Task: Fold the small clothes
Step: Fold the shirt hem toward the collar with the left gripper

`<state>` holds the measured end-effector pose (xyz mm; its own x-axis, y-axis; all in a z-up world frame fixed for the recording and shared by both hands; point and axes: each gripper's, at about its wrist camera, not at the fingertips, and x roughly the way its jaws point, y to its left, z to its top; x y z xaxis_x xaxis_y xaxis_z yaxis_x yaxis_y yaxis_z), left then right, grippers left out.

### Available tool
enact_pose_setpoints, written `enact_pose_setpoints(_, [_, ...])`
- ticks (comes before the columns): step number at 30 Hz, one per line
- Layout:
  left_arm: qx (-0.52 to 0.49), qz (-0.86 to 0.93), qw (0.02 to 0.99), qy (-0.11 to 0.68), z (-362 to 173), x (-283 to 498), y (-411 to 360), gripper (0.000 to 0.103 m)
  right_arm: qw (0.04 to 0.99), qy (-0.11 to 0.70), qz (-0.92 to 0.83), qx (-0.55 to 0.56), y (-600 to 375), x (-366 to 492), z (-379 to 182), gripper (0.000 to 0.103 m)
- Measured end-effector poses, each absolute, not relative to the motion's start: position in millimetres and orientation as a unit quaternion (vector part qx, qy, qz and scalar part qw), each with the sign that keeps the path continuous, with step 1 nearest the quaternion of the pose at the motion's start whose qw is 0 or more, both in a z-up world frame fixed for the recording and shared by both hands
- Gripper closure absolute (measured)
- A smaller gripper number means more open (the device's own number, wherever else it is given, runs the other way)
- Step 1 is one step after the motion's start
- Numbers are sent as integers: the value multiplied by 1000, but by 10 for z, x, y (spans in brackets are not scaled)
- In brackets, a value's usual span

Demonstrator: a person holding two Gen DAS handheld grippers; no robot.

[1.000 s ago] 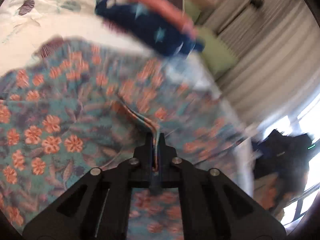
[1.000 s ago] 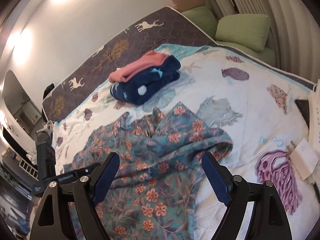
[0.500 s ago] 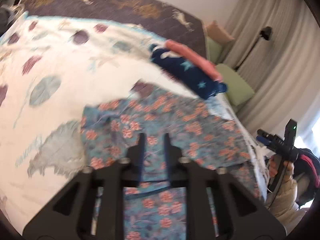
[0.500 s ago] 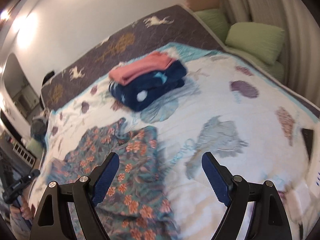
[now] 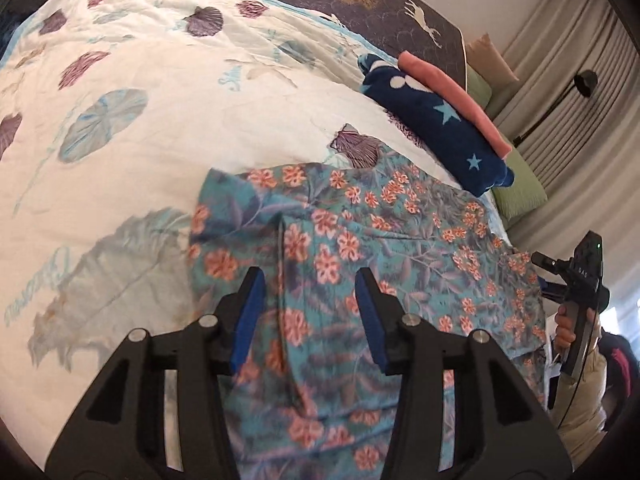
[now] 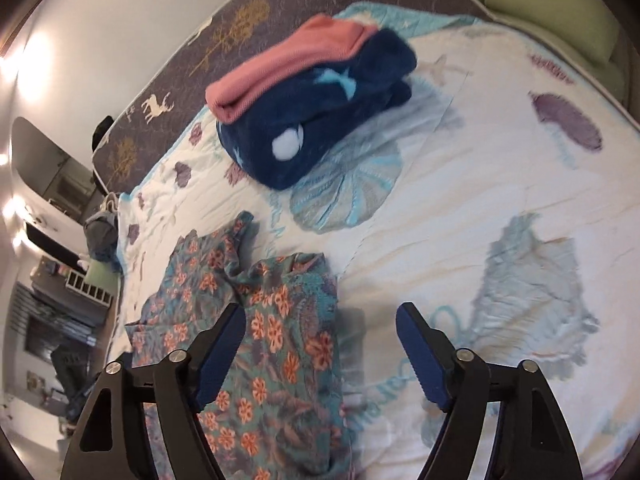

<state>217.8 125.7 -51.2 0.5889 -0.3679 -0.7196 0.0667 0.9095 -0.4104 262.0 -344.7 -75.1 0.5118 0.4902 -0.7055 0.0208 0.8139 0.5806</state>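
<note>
lying across the lower middle of the left wrist view, the floral garment is seen partly folded on the bed, one layer doubled over with a raised fold line running up the centre. in the right wrist view the same floral garment fills the lower left, its right edge turned under and its upper part bunched into loose ridges.

the fold could be undone or skewed from here: the cloth looks thin and slack, so a pinch taken on one layer only would likely drag the top layer off the lower one, and the bunched upper part could be trapped as a crease if pressed flat unsmoothed.

the left gripper is held above the cloth with its fingers opening, about half apart, and nothing is pinched between them. the right gripper is held over the garment's right edge, its fingers wide but closing, with nothing gripped.

further out, a folded navy starred piece with a folded pink piece on top is stacked in the upper middle of the right wrist view, well apart from the garment.
</note>
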Motion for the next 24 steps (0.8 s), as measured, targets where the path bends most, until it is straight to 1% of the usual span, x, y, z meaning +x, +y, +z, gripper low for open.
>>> enact_pose_setpoints(5, [-162, -127, 875, 438, -525, 2361, 1209, 55, 821, 481, 146, 270, -3396, 2765, -836, 25])
enact_pose_setpoints(6, [-156, -132, 875, 439, -530, 2383, 1188, 59, 821, 482, 147, 269, -3395, 2794, -830, 25])
enact_pose_setpoints(8, [-127, -131, 879, 440, -510, 2392, 1127, 99, 818, 489, 149, 264, -3387, 2874, -809, 25])
enact_pose_setpoints(10, [-126, -138, 880, 436, -466, 2356, 1114, 99, 813, 509, 145, 242, -3346, 2992, -778, 26])
enact_pose_setpoints(12, [-113, -137, 889, 423, -394, 2276, 1094, 99, 809, 542, 132, 186, -3241, 3133, -730, 32])
enact_pose_setpoints(13, [-104, -136, 893, 417, -363, 2237, 1079, 99, 803, 560, 132, 155, -3175, 3203, -709, 41])
enact_pose_setpoints(14, [-99, -137, 894, 415, -347, 2213, 1069, 99, 794, 579, 136, 126, -3099, 3273, -697, 52])
enact_pose_setpoints(15, [-96, -141, 894, 414, -338, 2193, 1059, 99, 783, 598, 137, 105, -3035, 3327, -704, 58])
enact_pose_setpoints(16, [-93, -142, 894, 414, -338, 2188, 1047, 99, 766, 622, 141, 85, -2959, 3386, -718, 70])
enact_pose_setpoints(17, [-89, -141, 894, 415, -341, 2190, 1038, 99, 756, 635, 144, 71, -2906, 3419, -725, 76])
enact_pose_setpoints(18, [-79, -135, 895, 417, -354, 2199, 1026, 99, 750, 643, 143, 50, -2847, 3445, -715, 80])
enact_pose_setpoints(20, [-64, -121, 896, 422, -385, 2221, 1010, 99, 747, 655, 115, -2, -2741, 3463, -690, 92])
enact_pose_setpoints(22, [-60, -112, 894, 430, -429, 2246, 1016, 99, 754, 651, 51, -68, -2689, 3465, -652, 96])
enact_pose_setpoints(23, [-62, -111, 893, 432, -455, 2256, 1029, 99, 764, 632, -8, -132, -2673, 3456, -627, 98])
enact_pose_setpoints(24, [-66, -110, 892, 433, -473, 2259, 1042, 99, 767, 620, -39, -159, -2690, 3452, -616, 98])
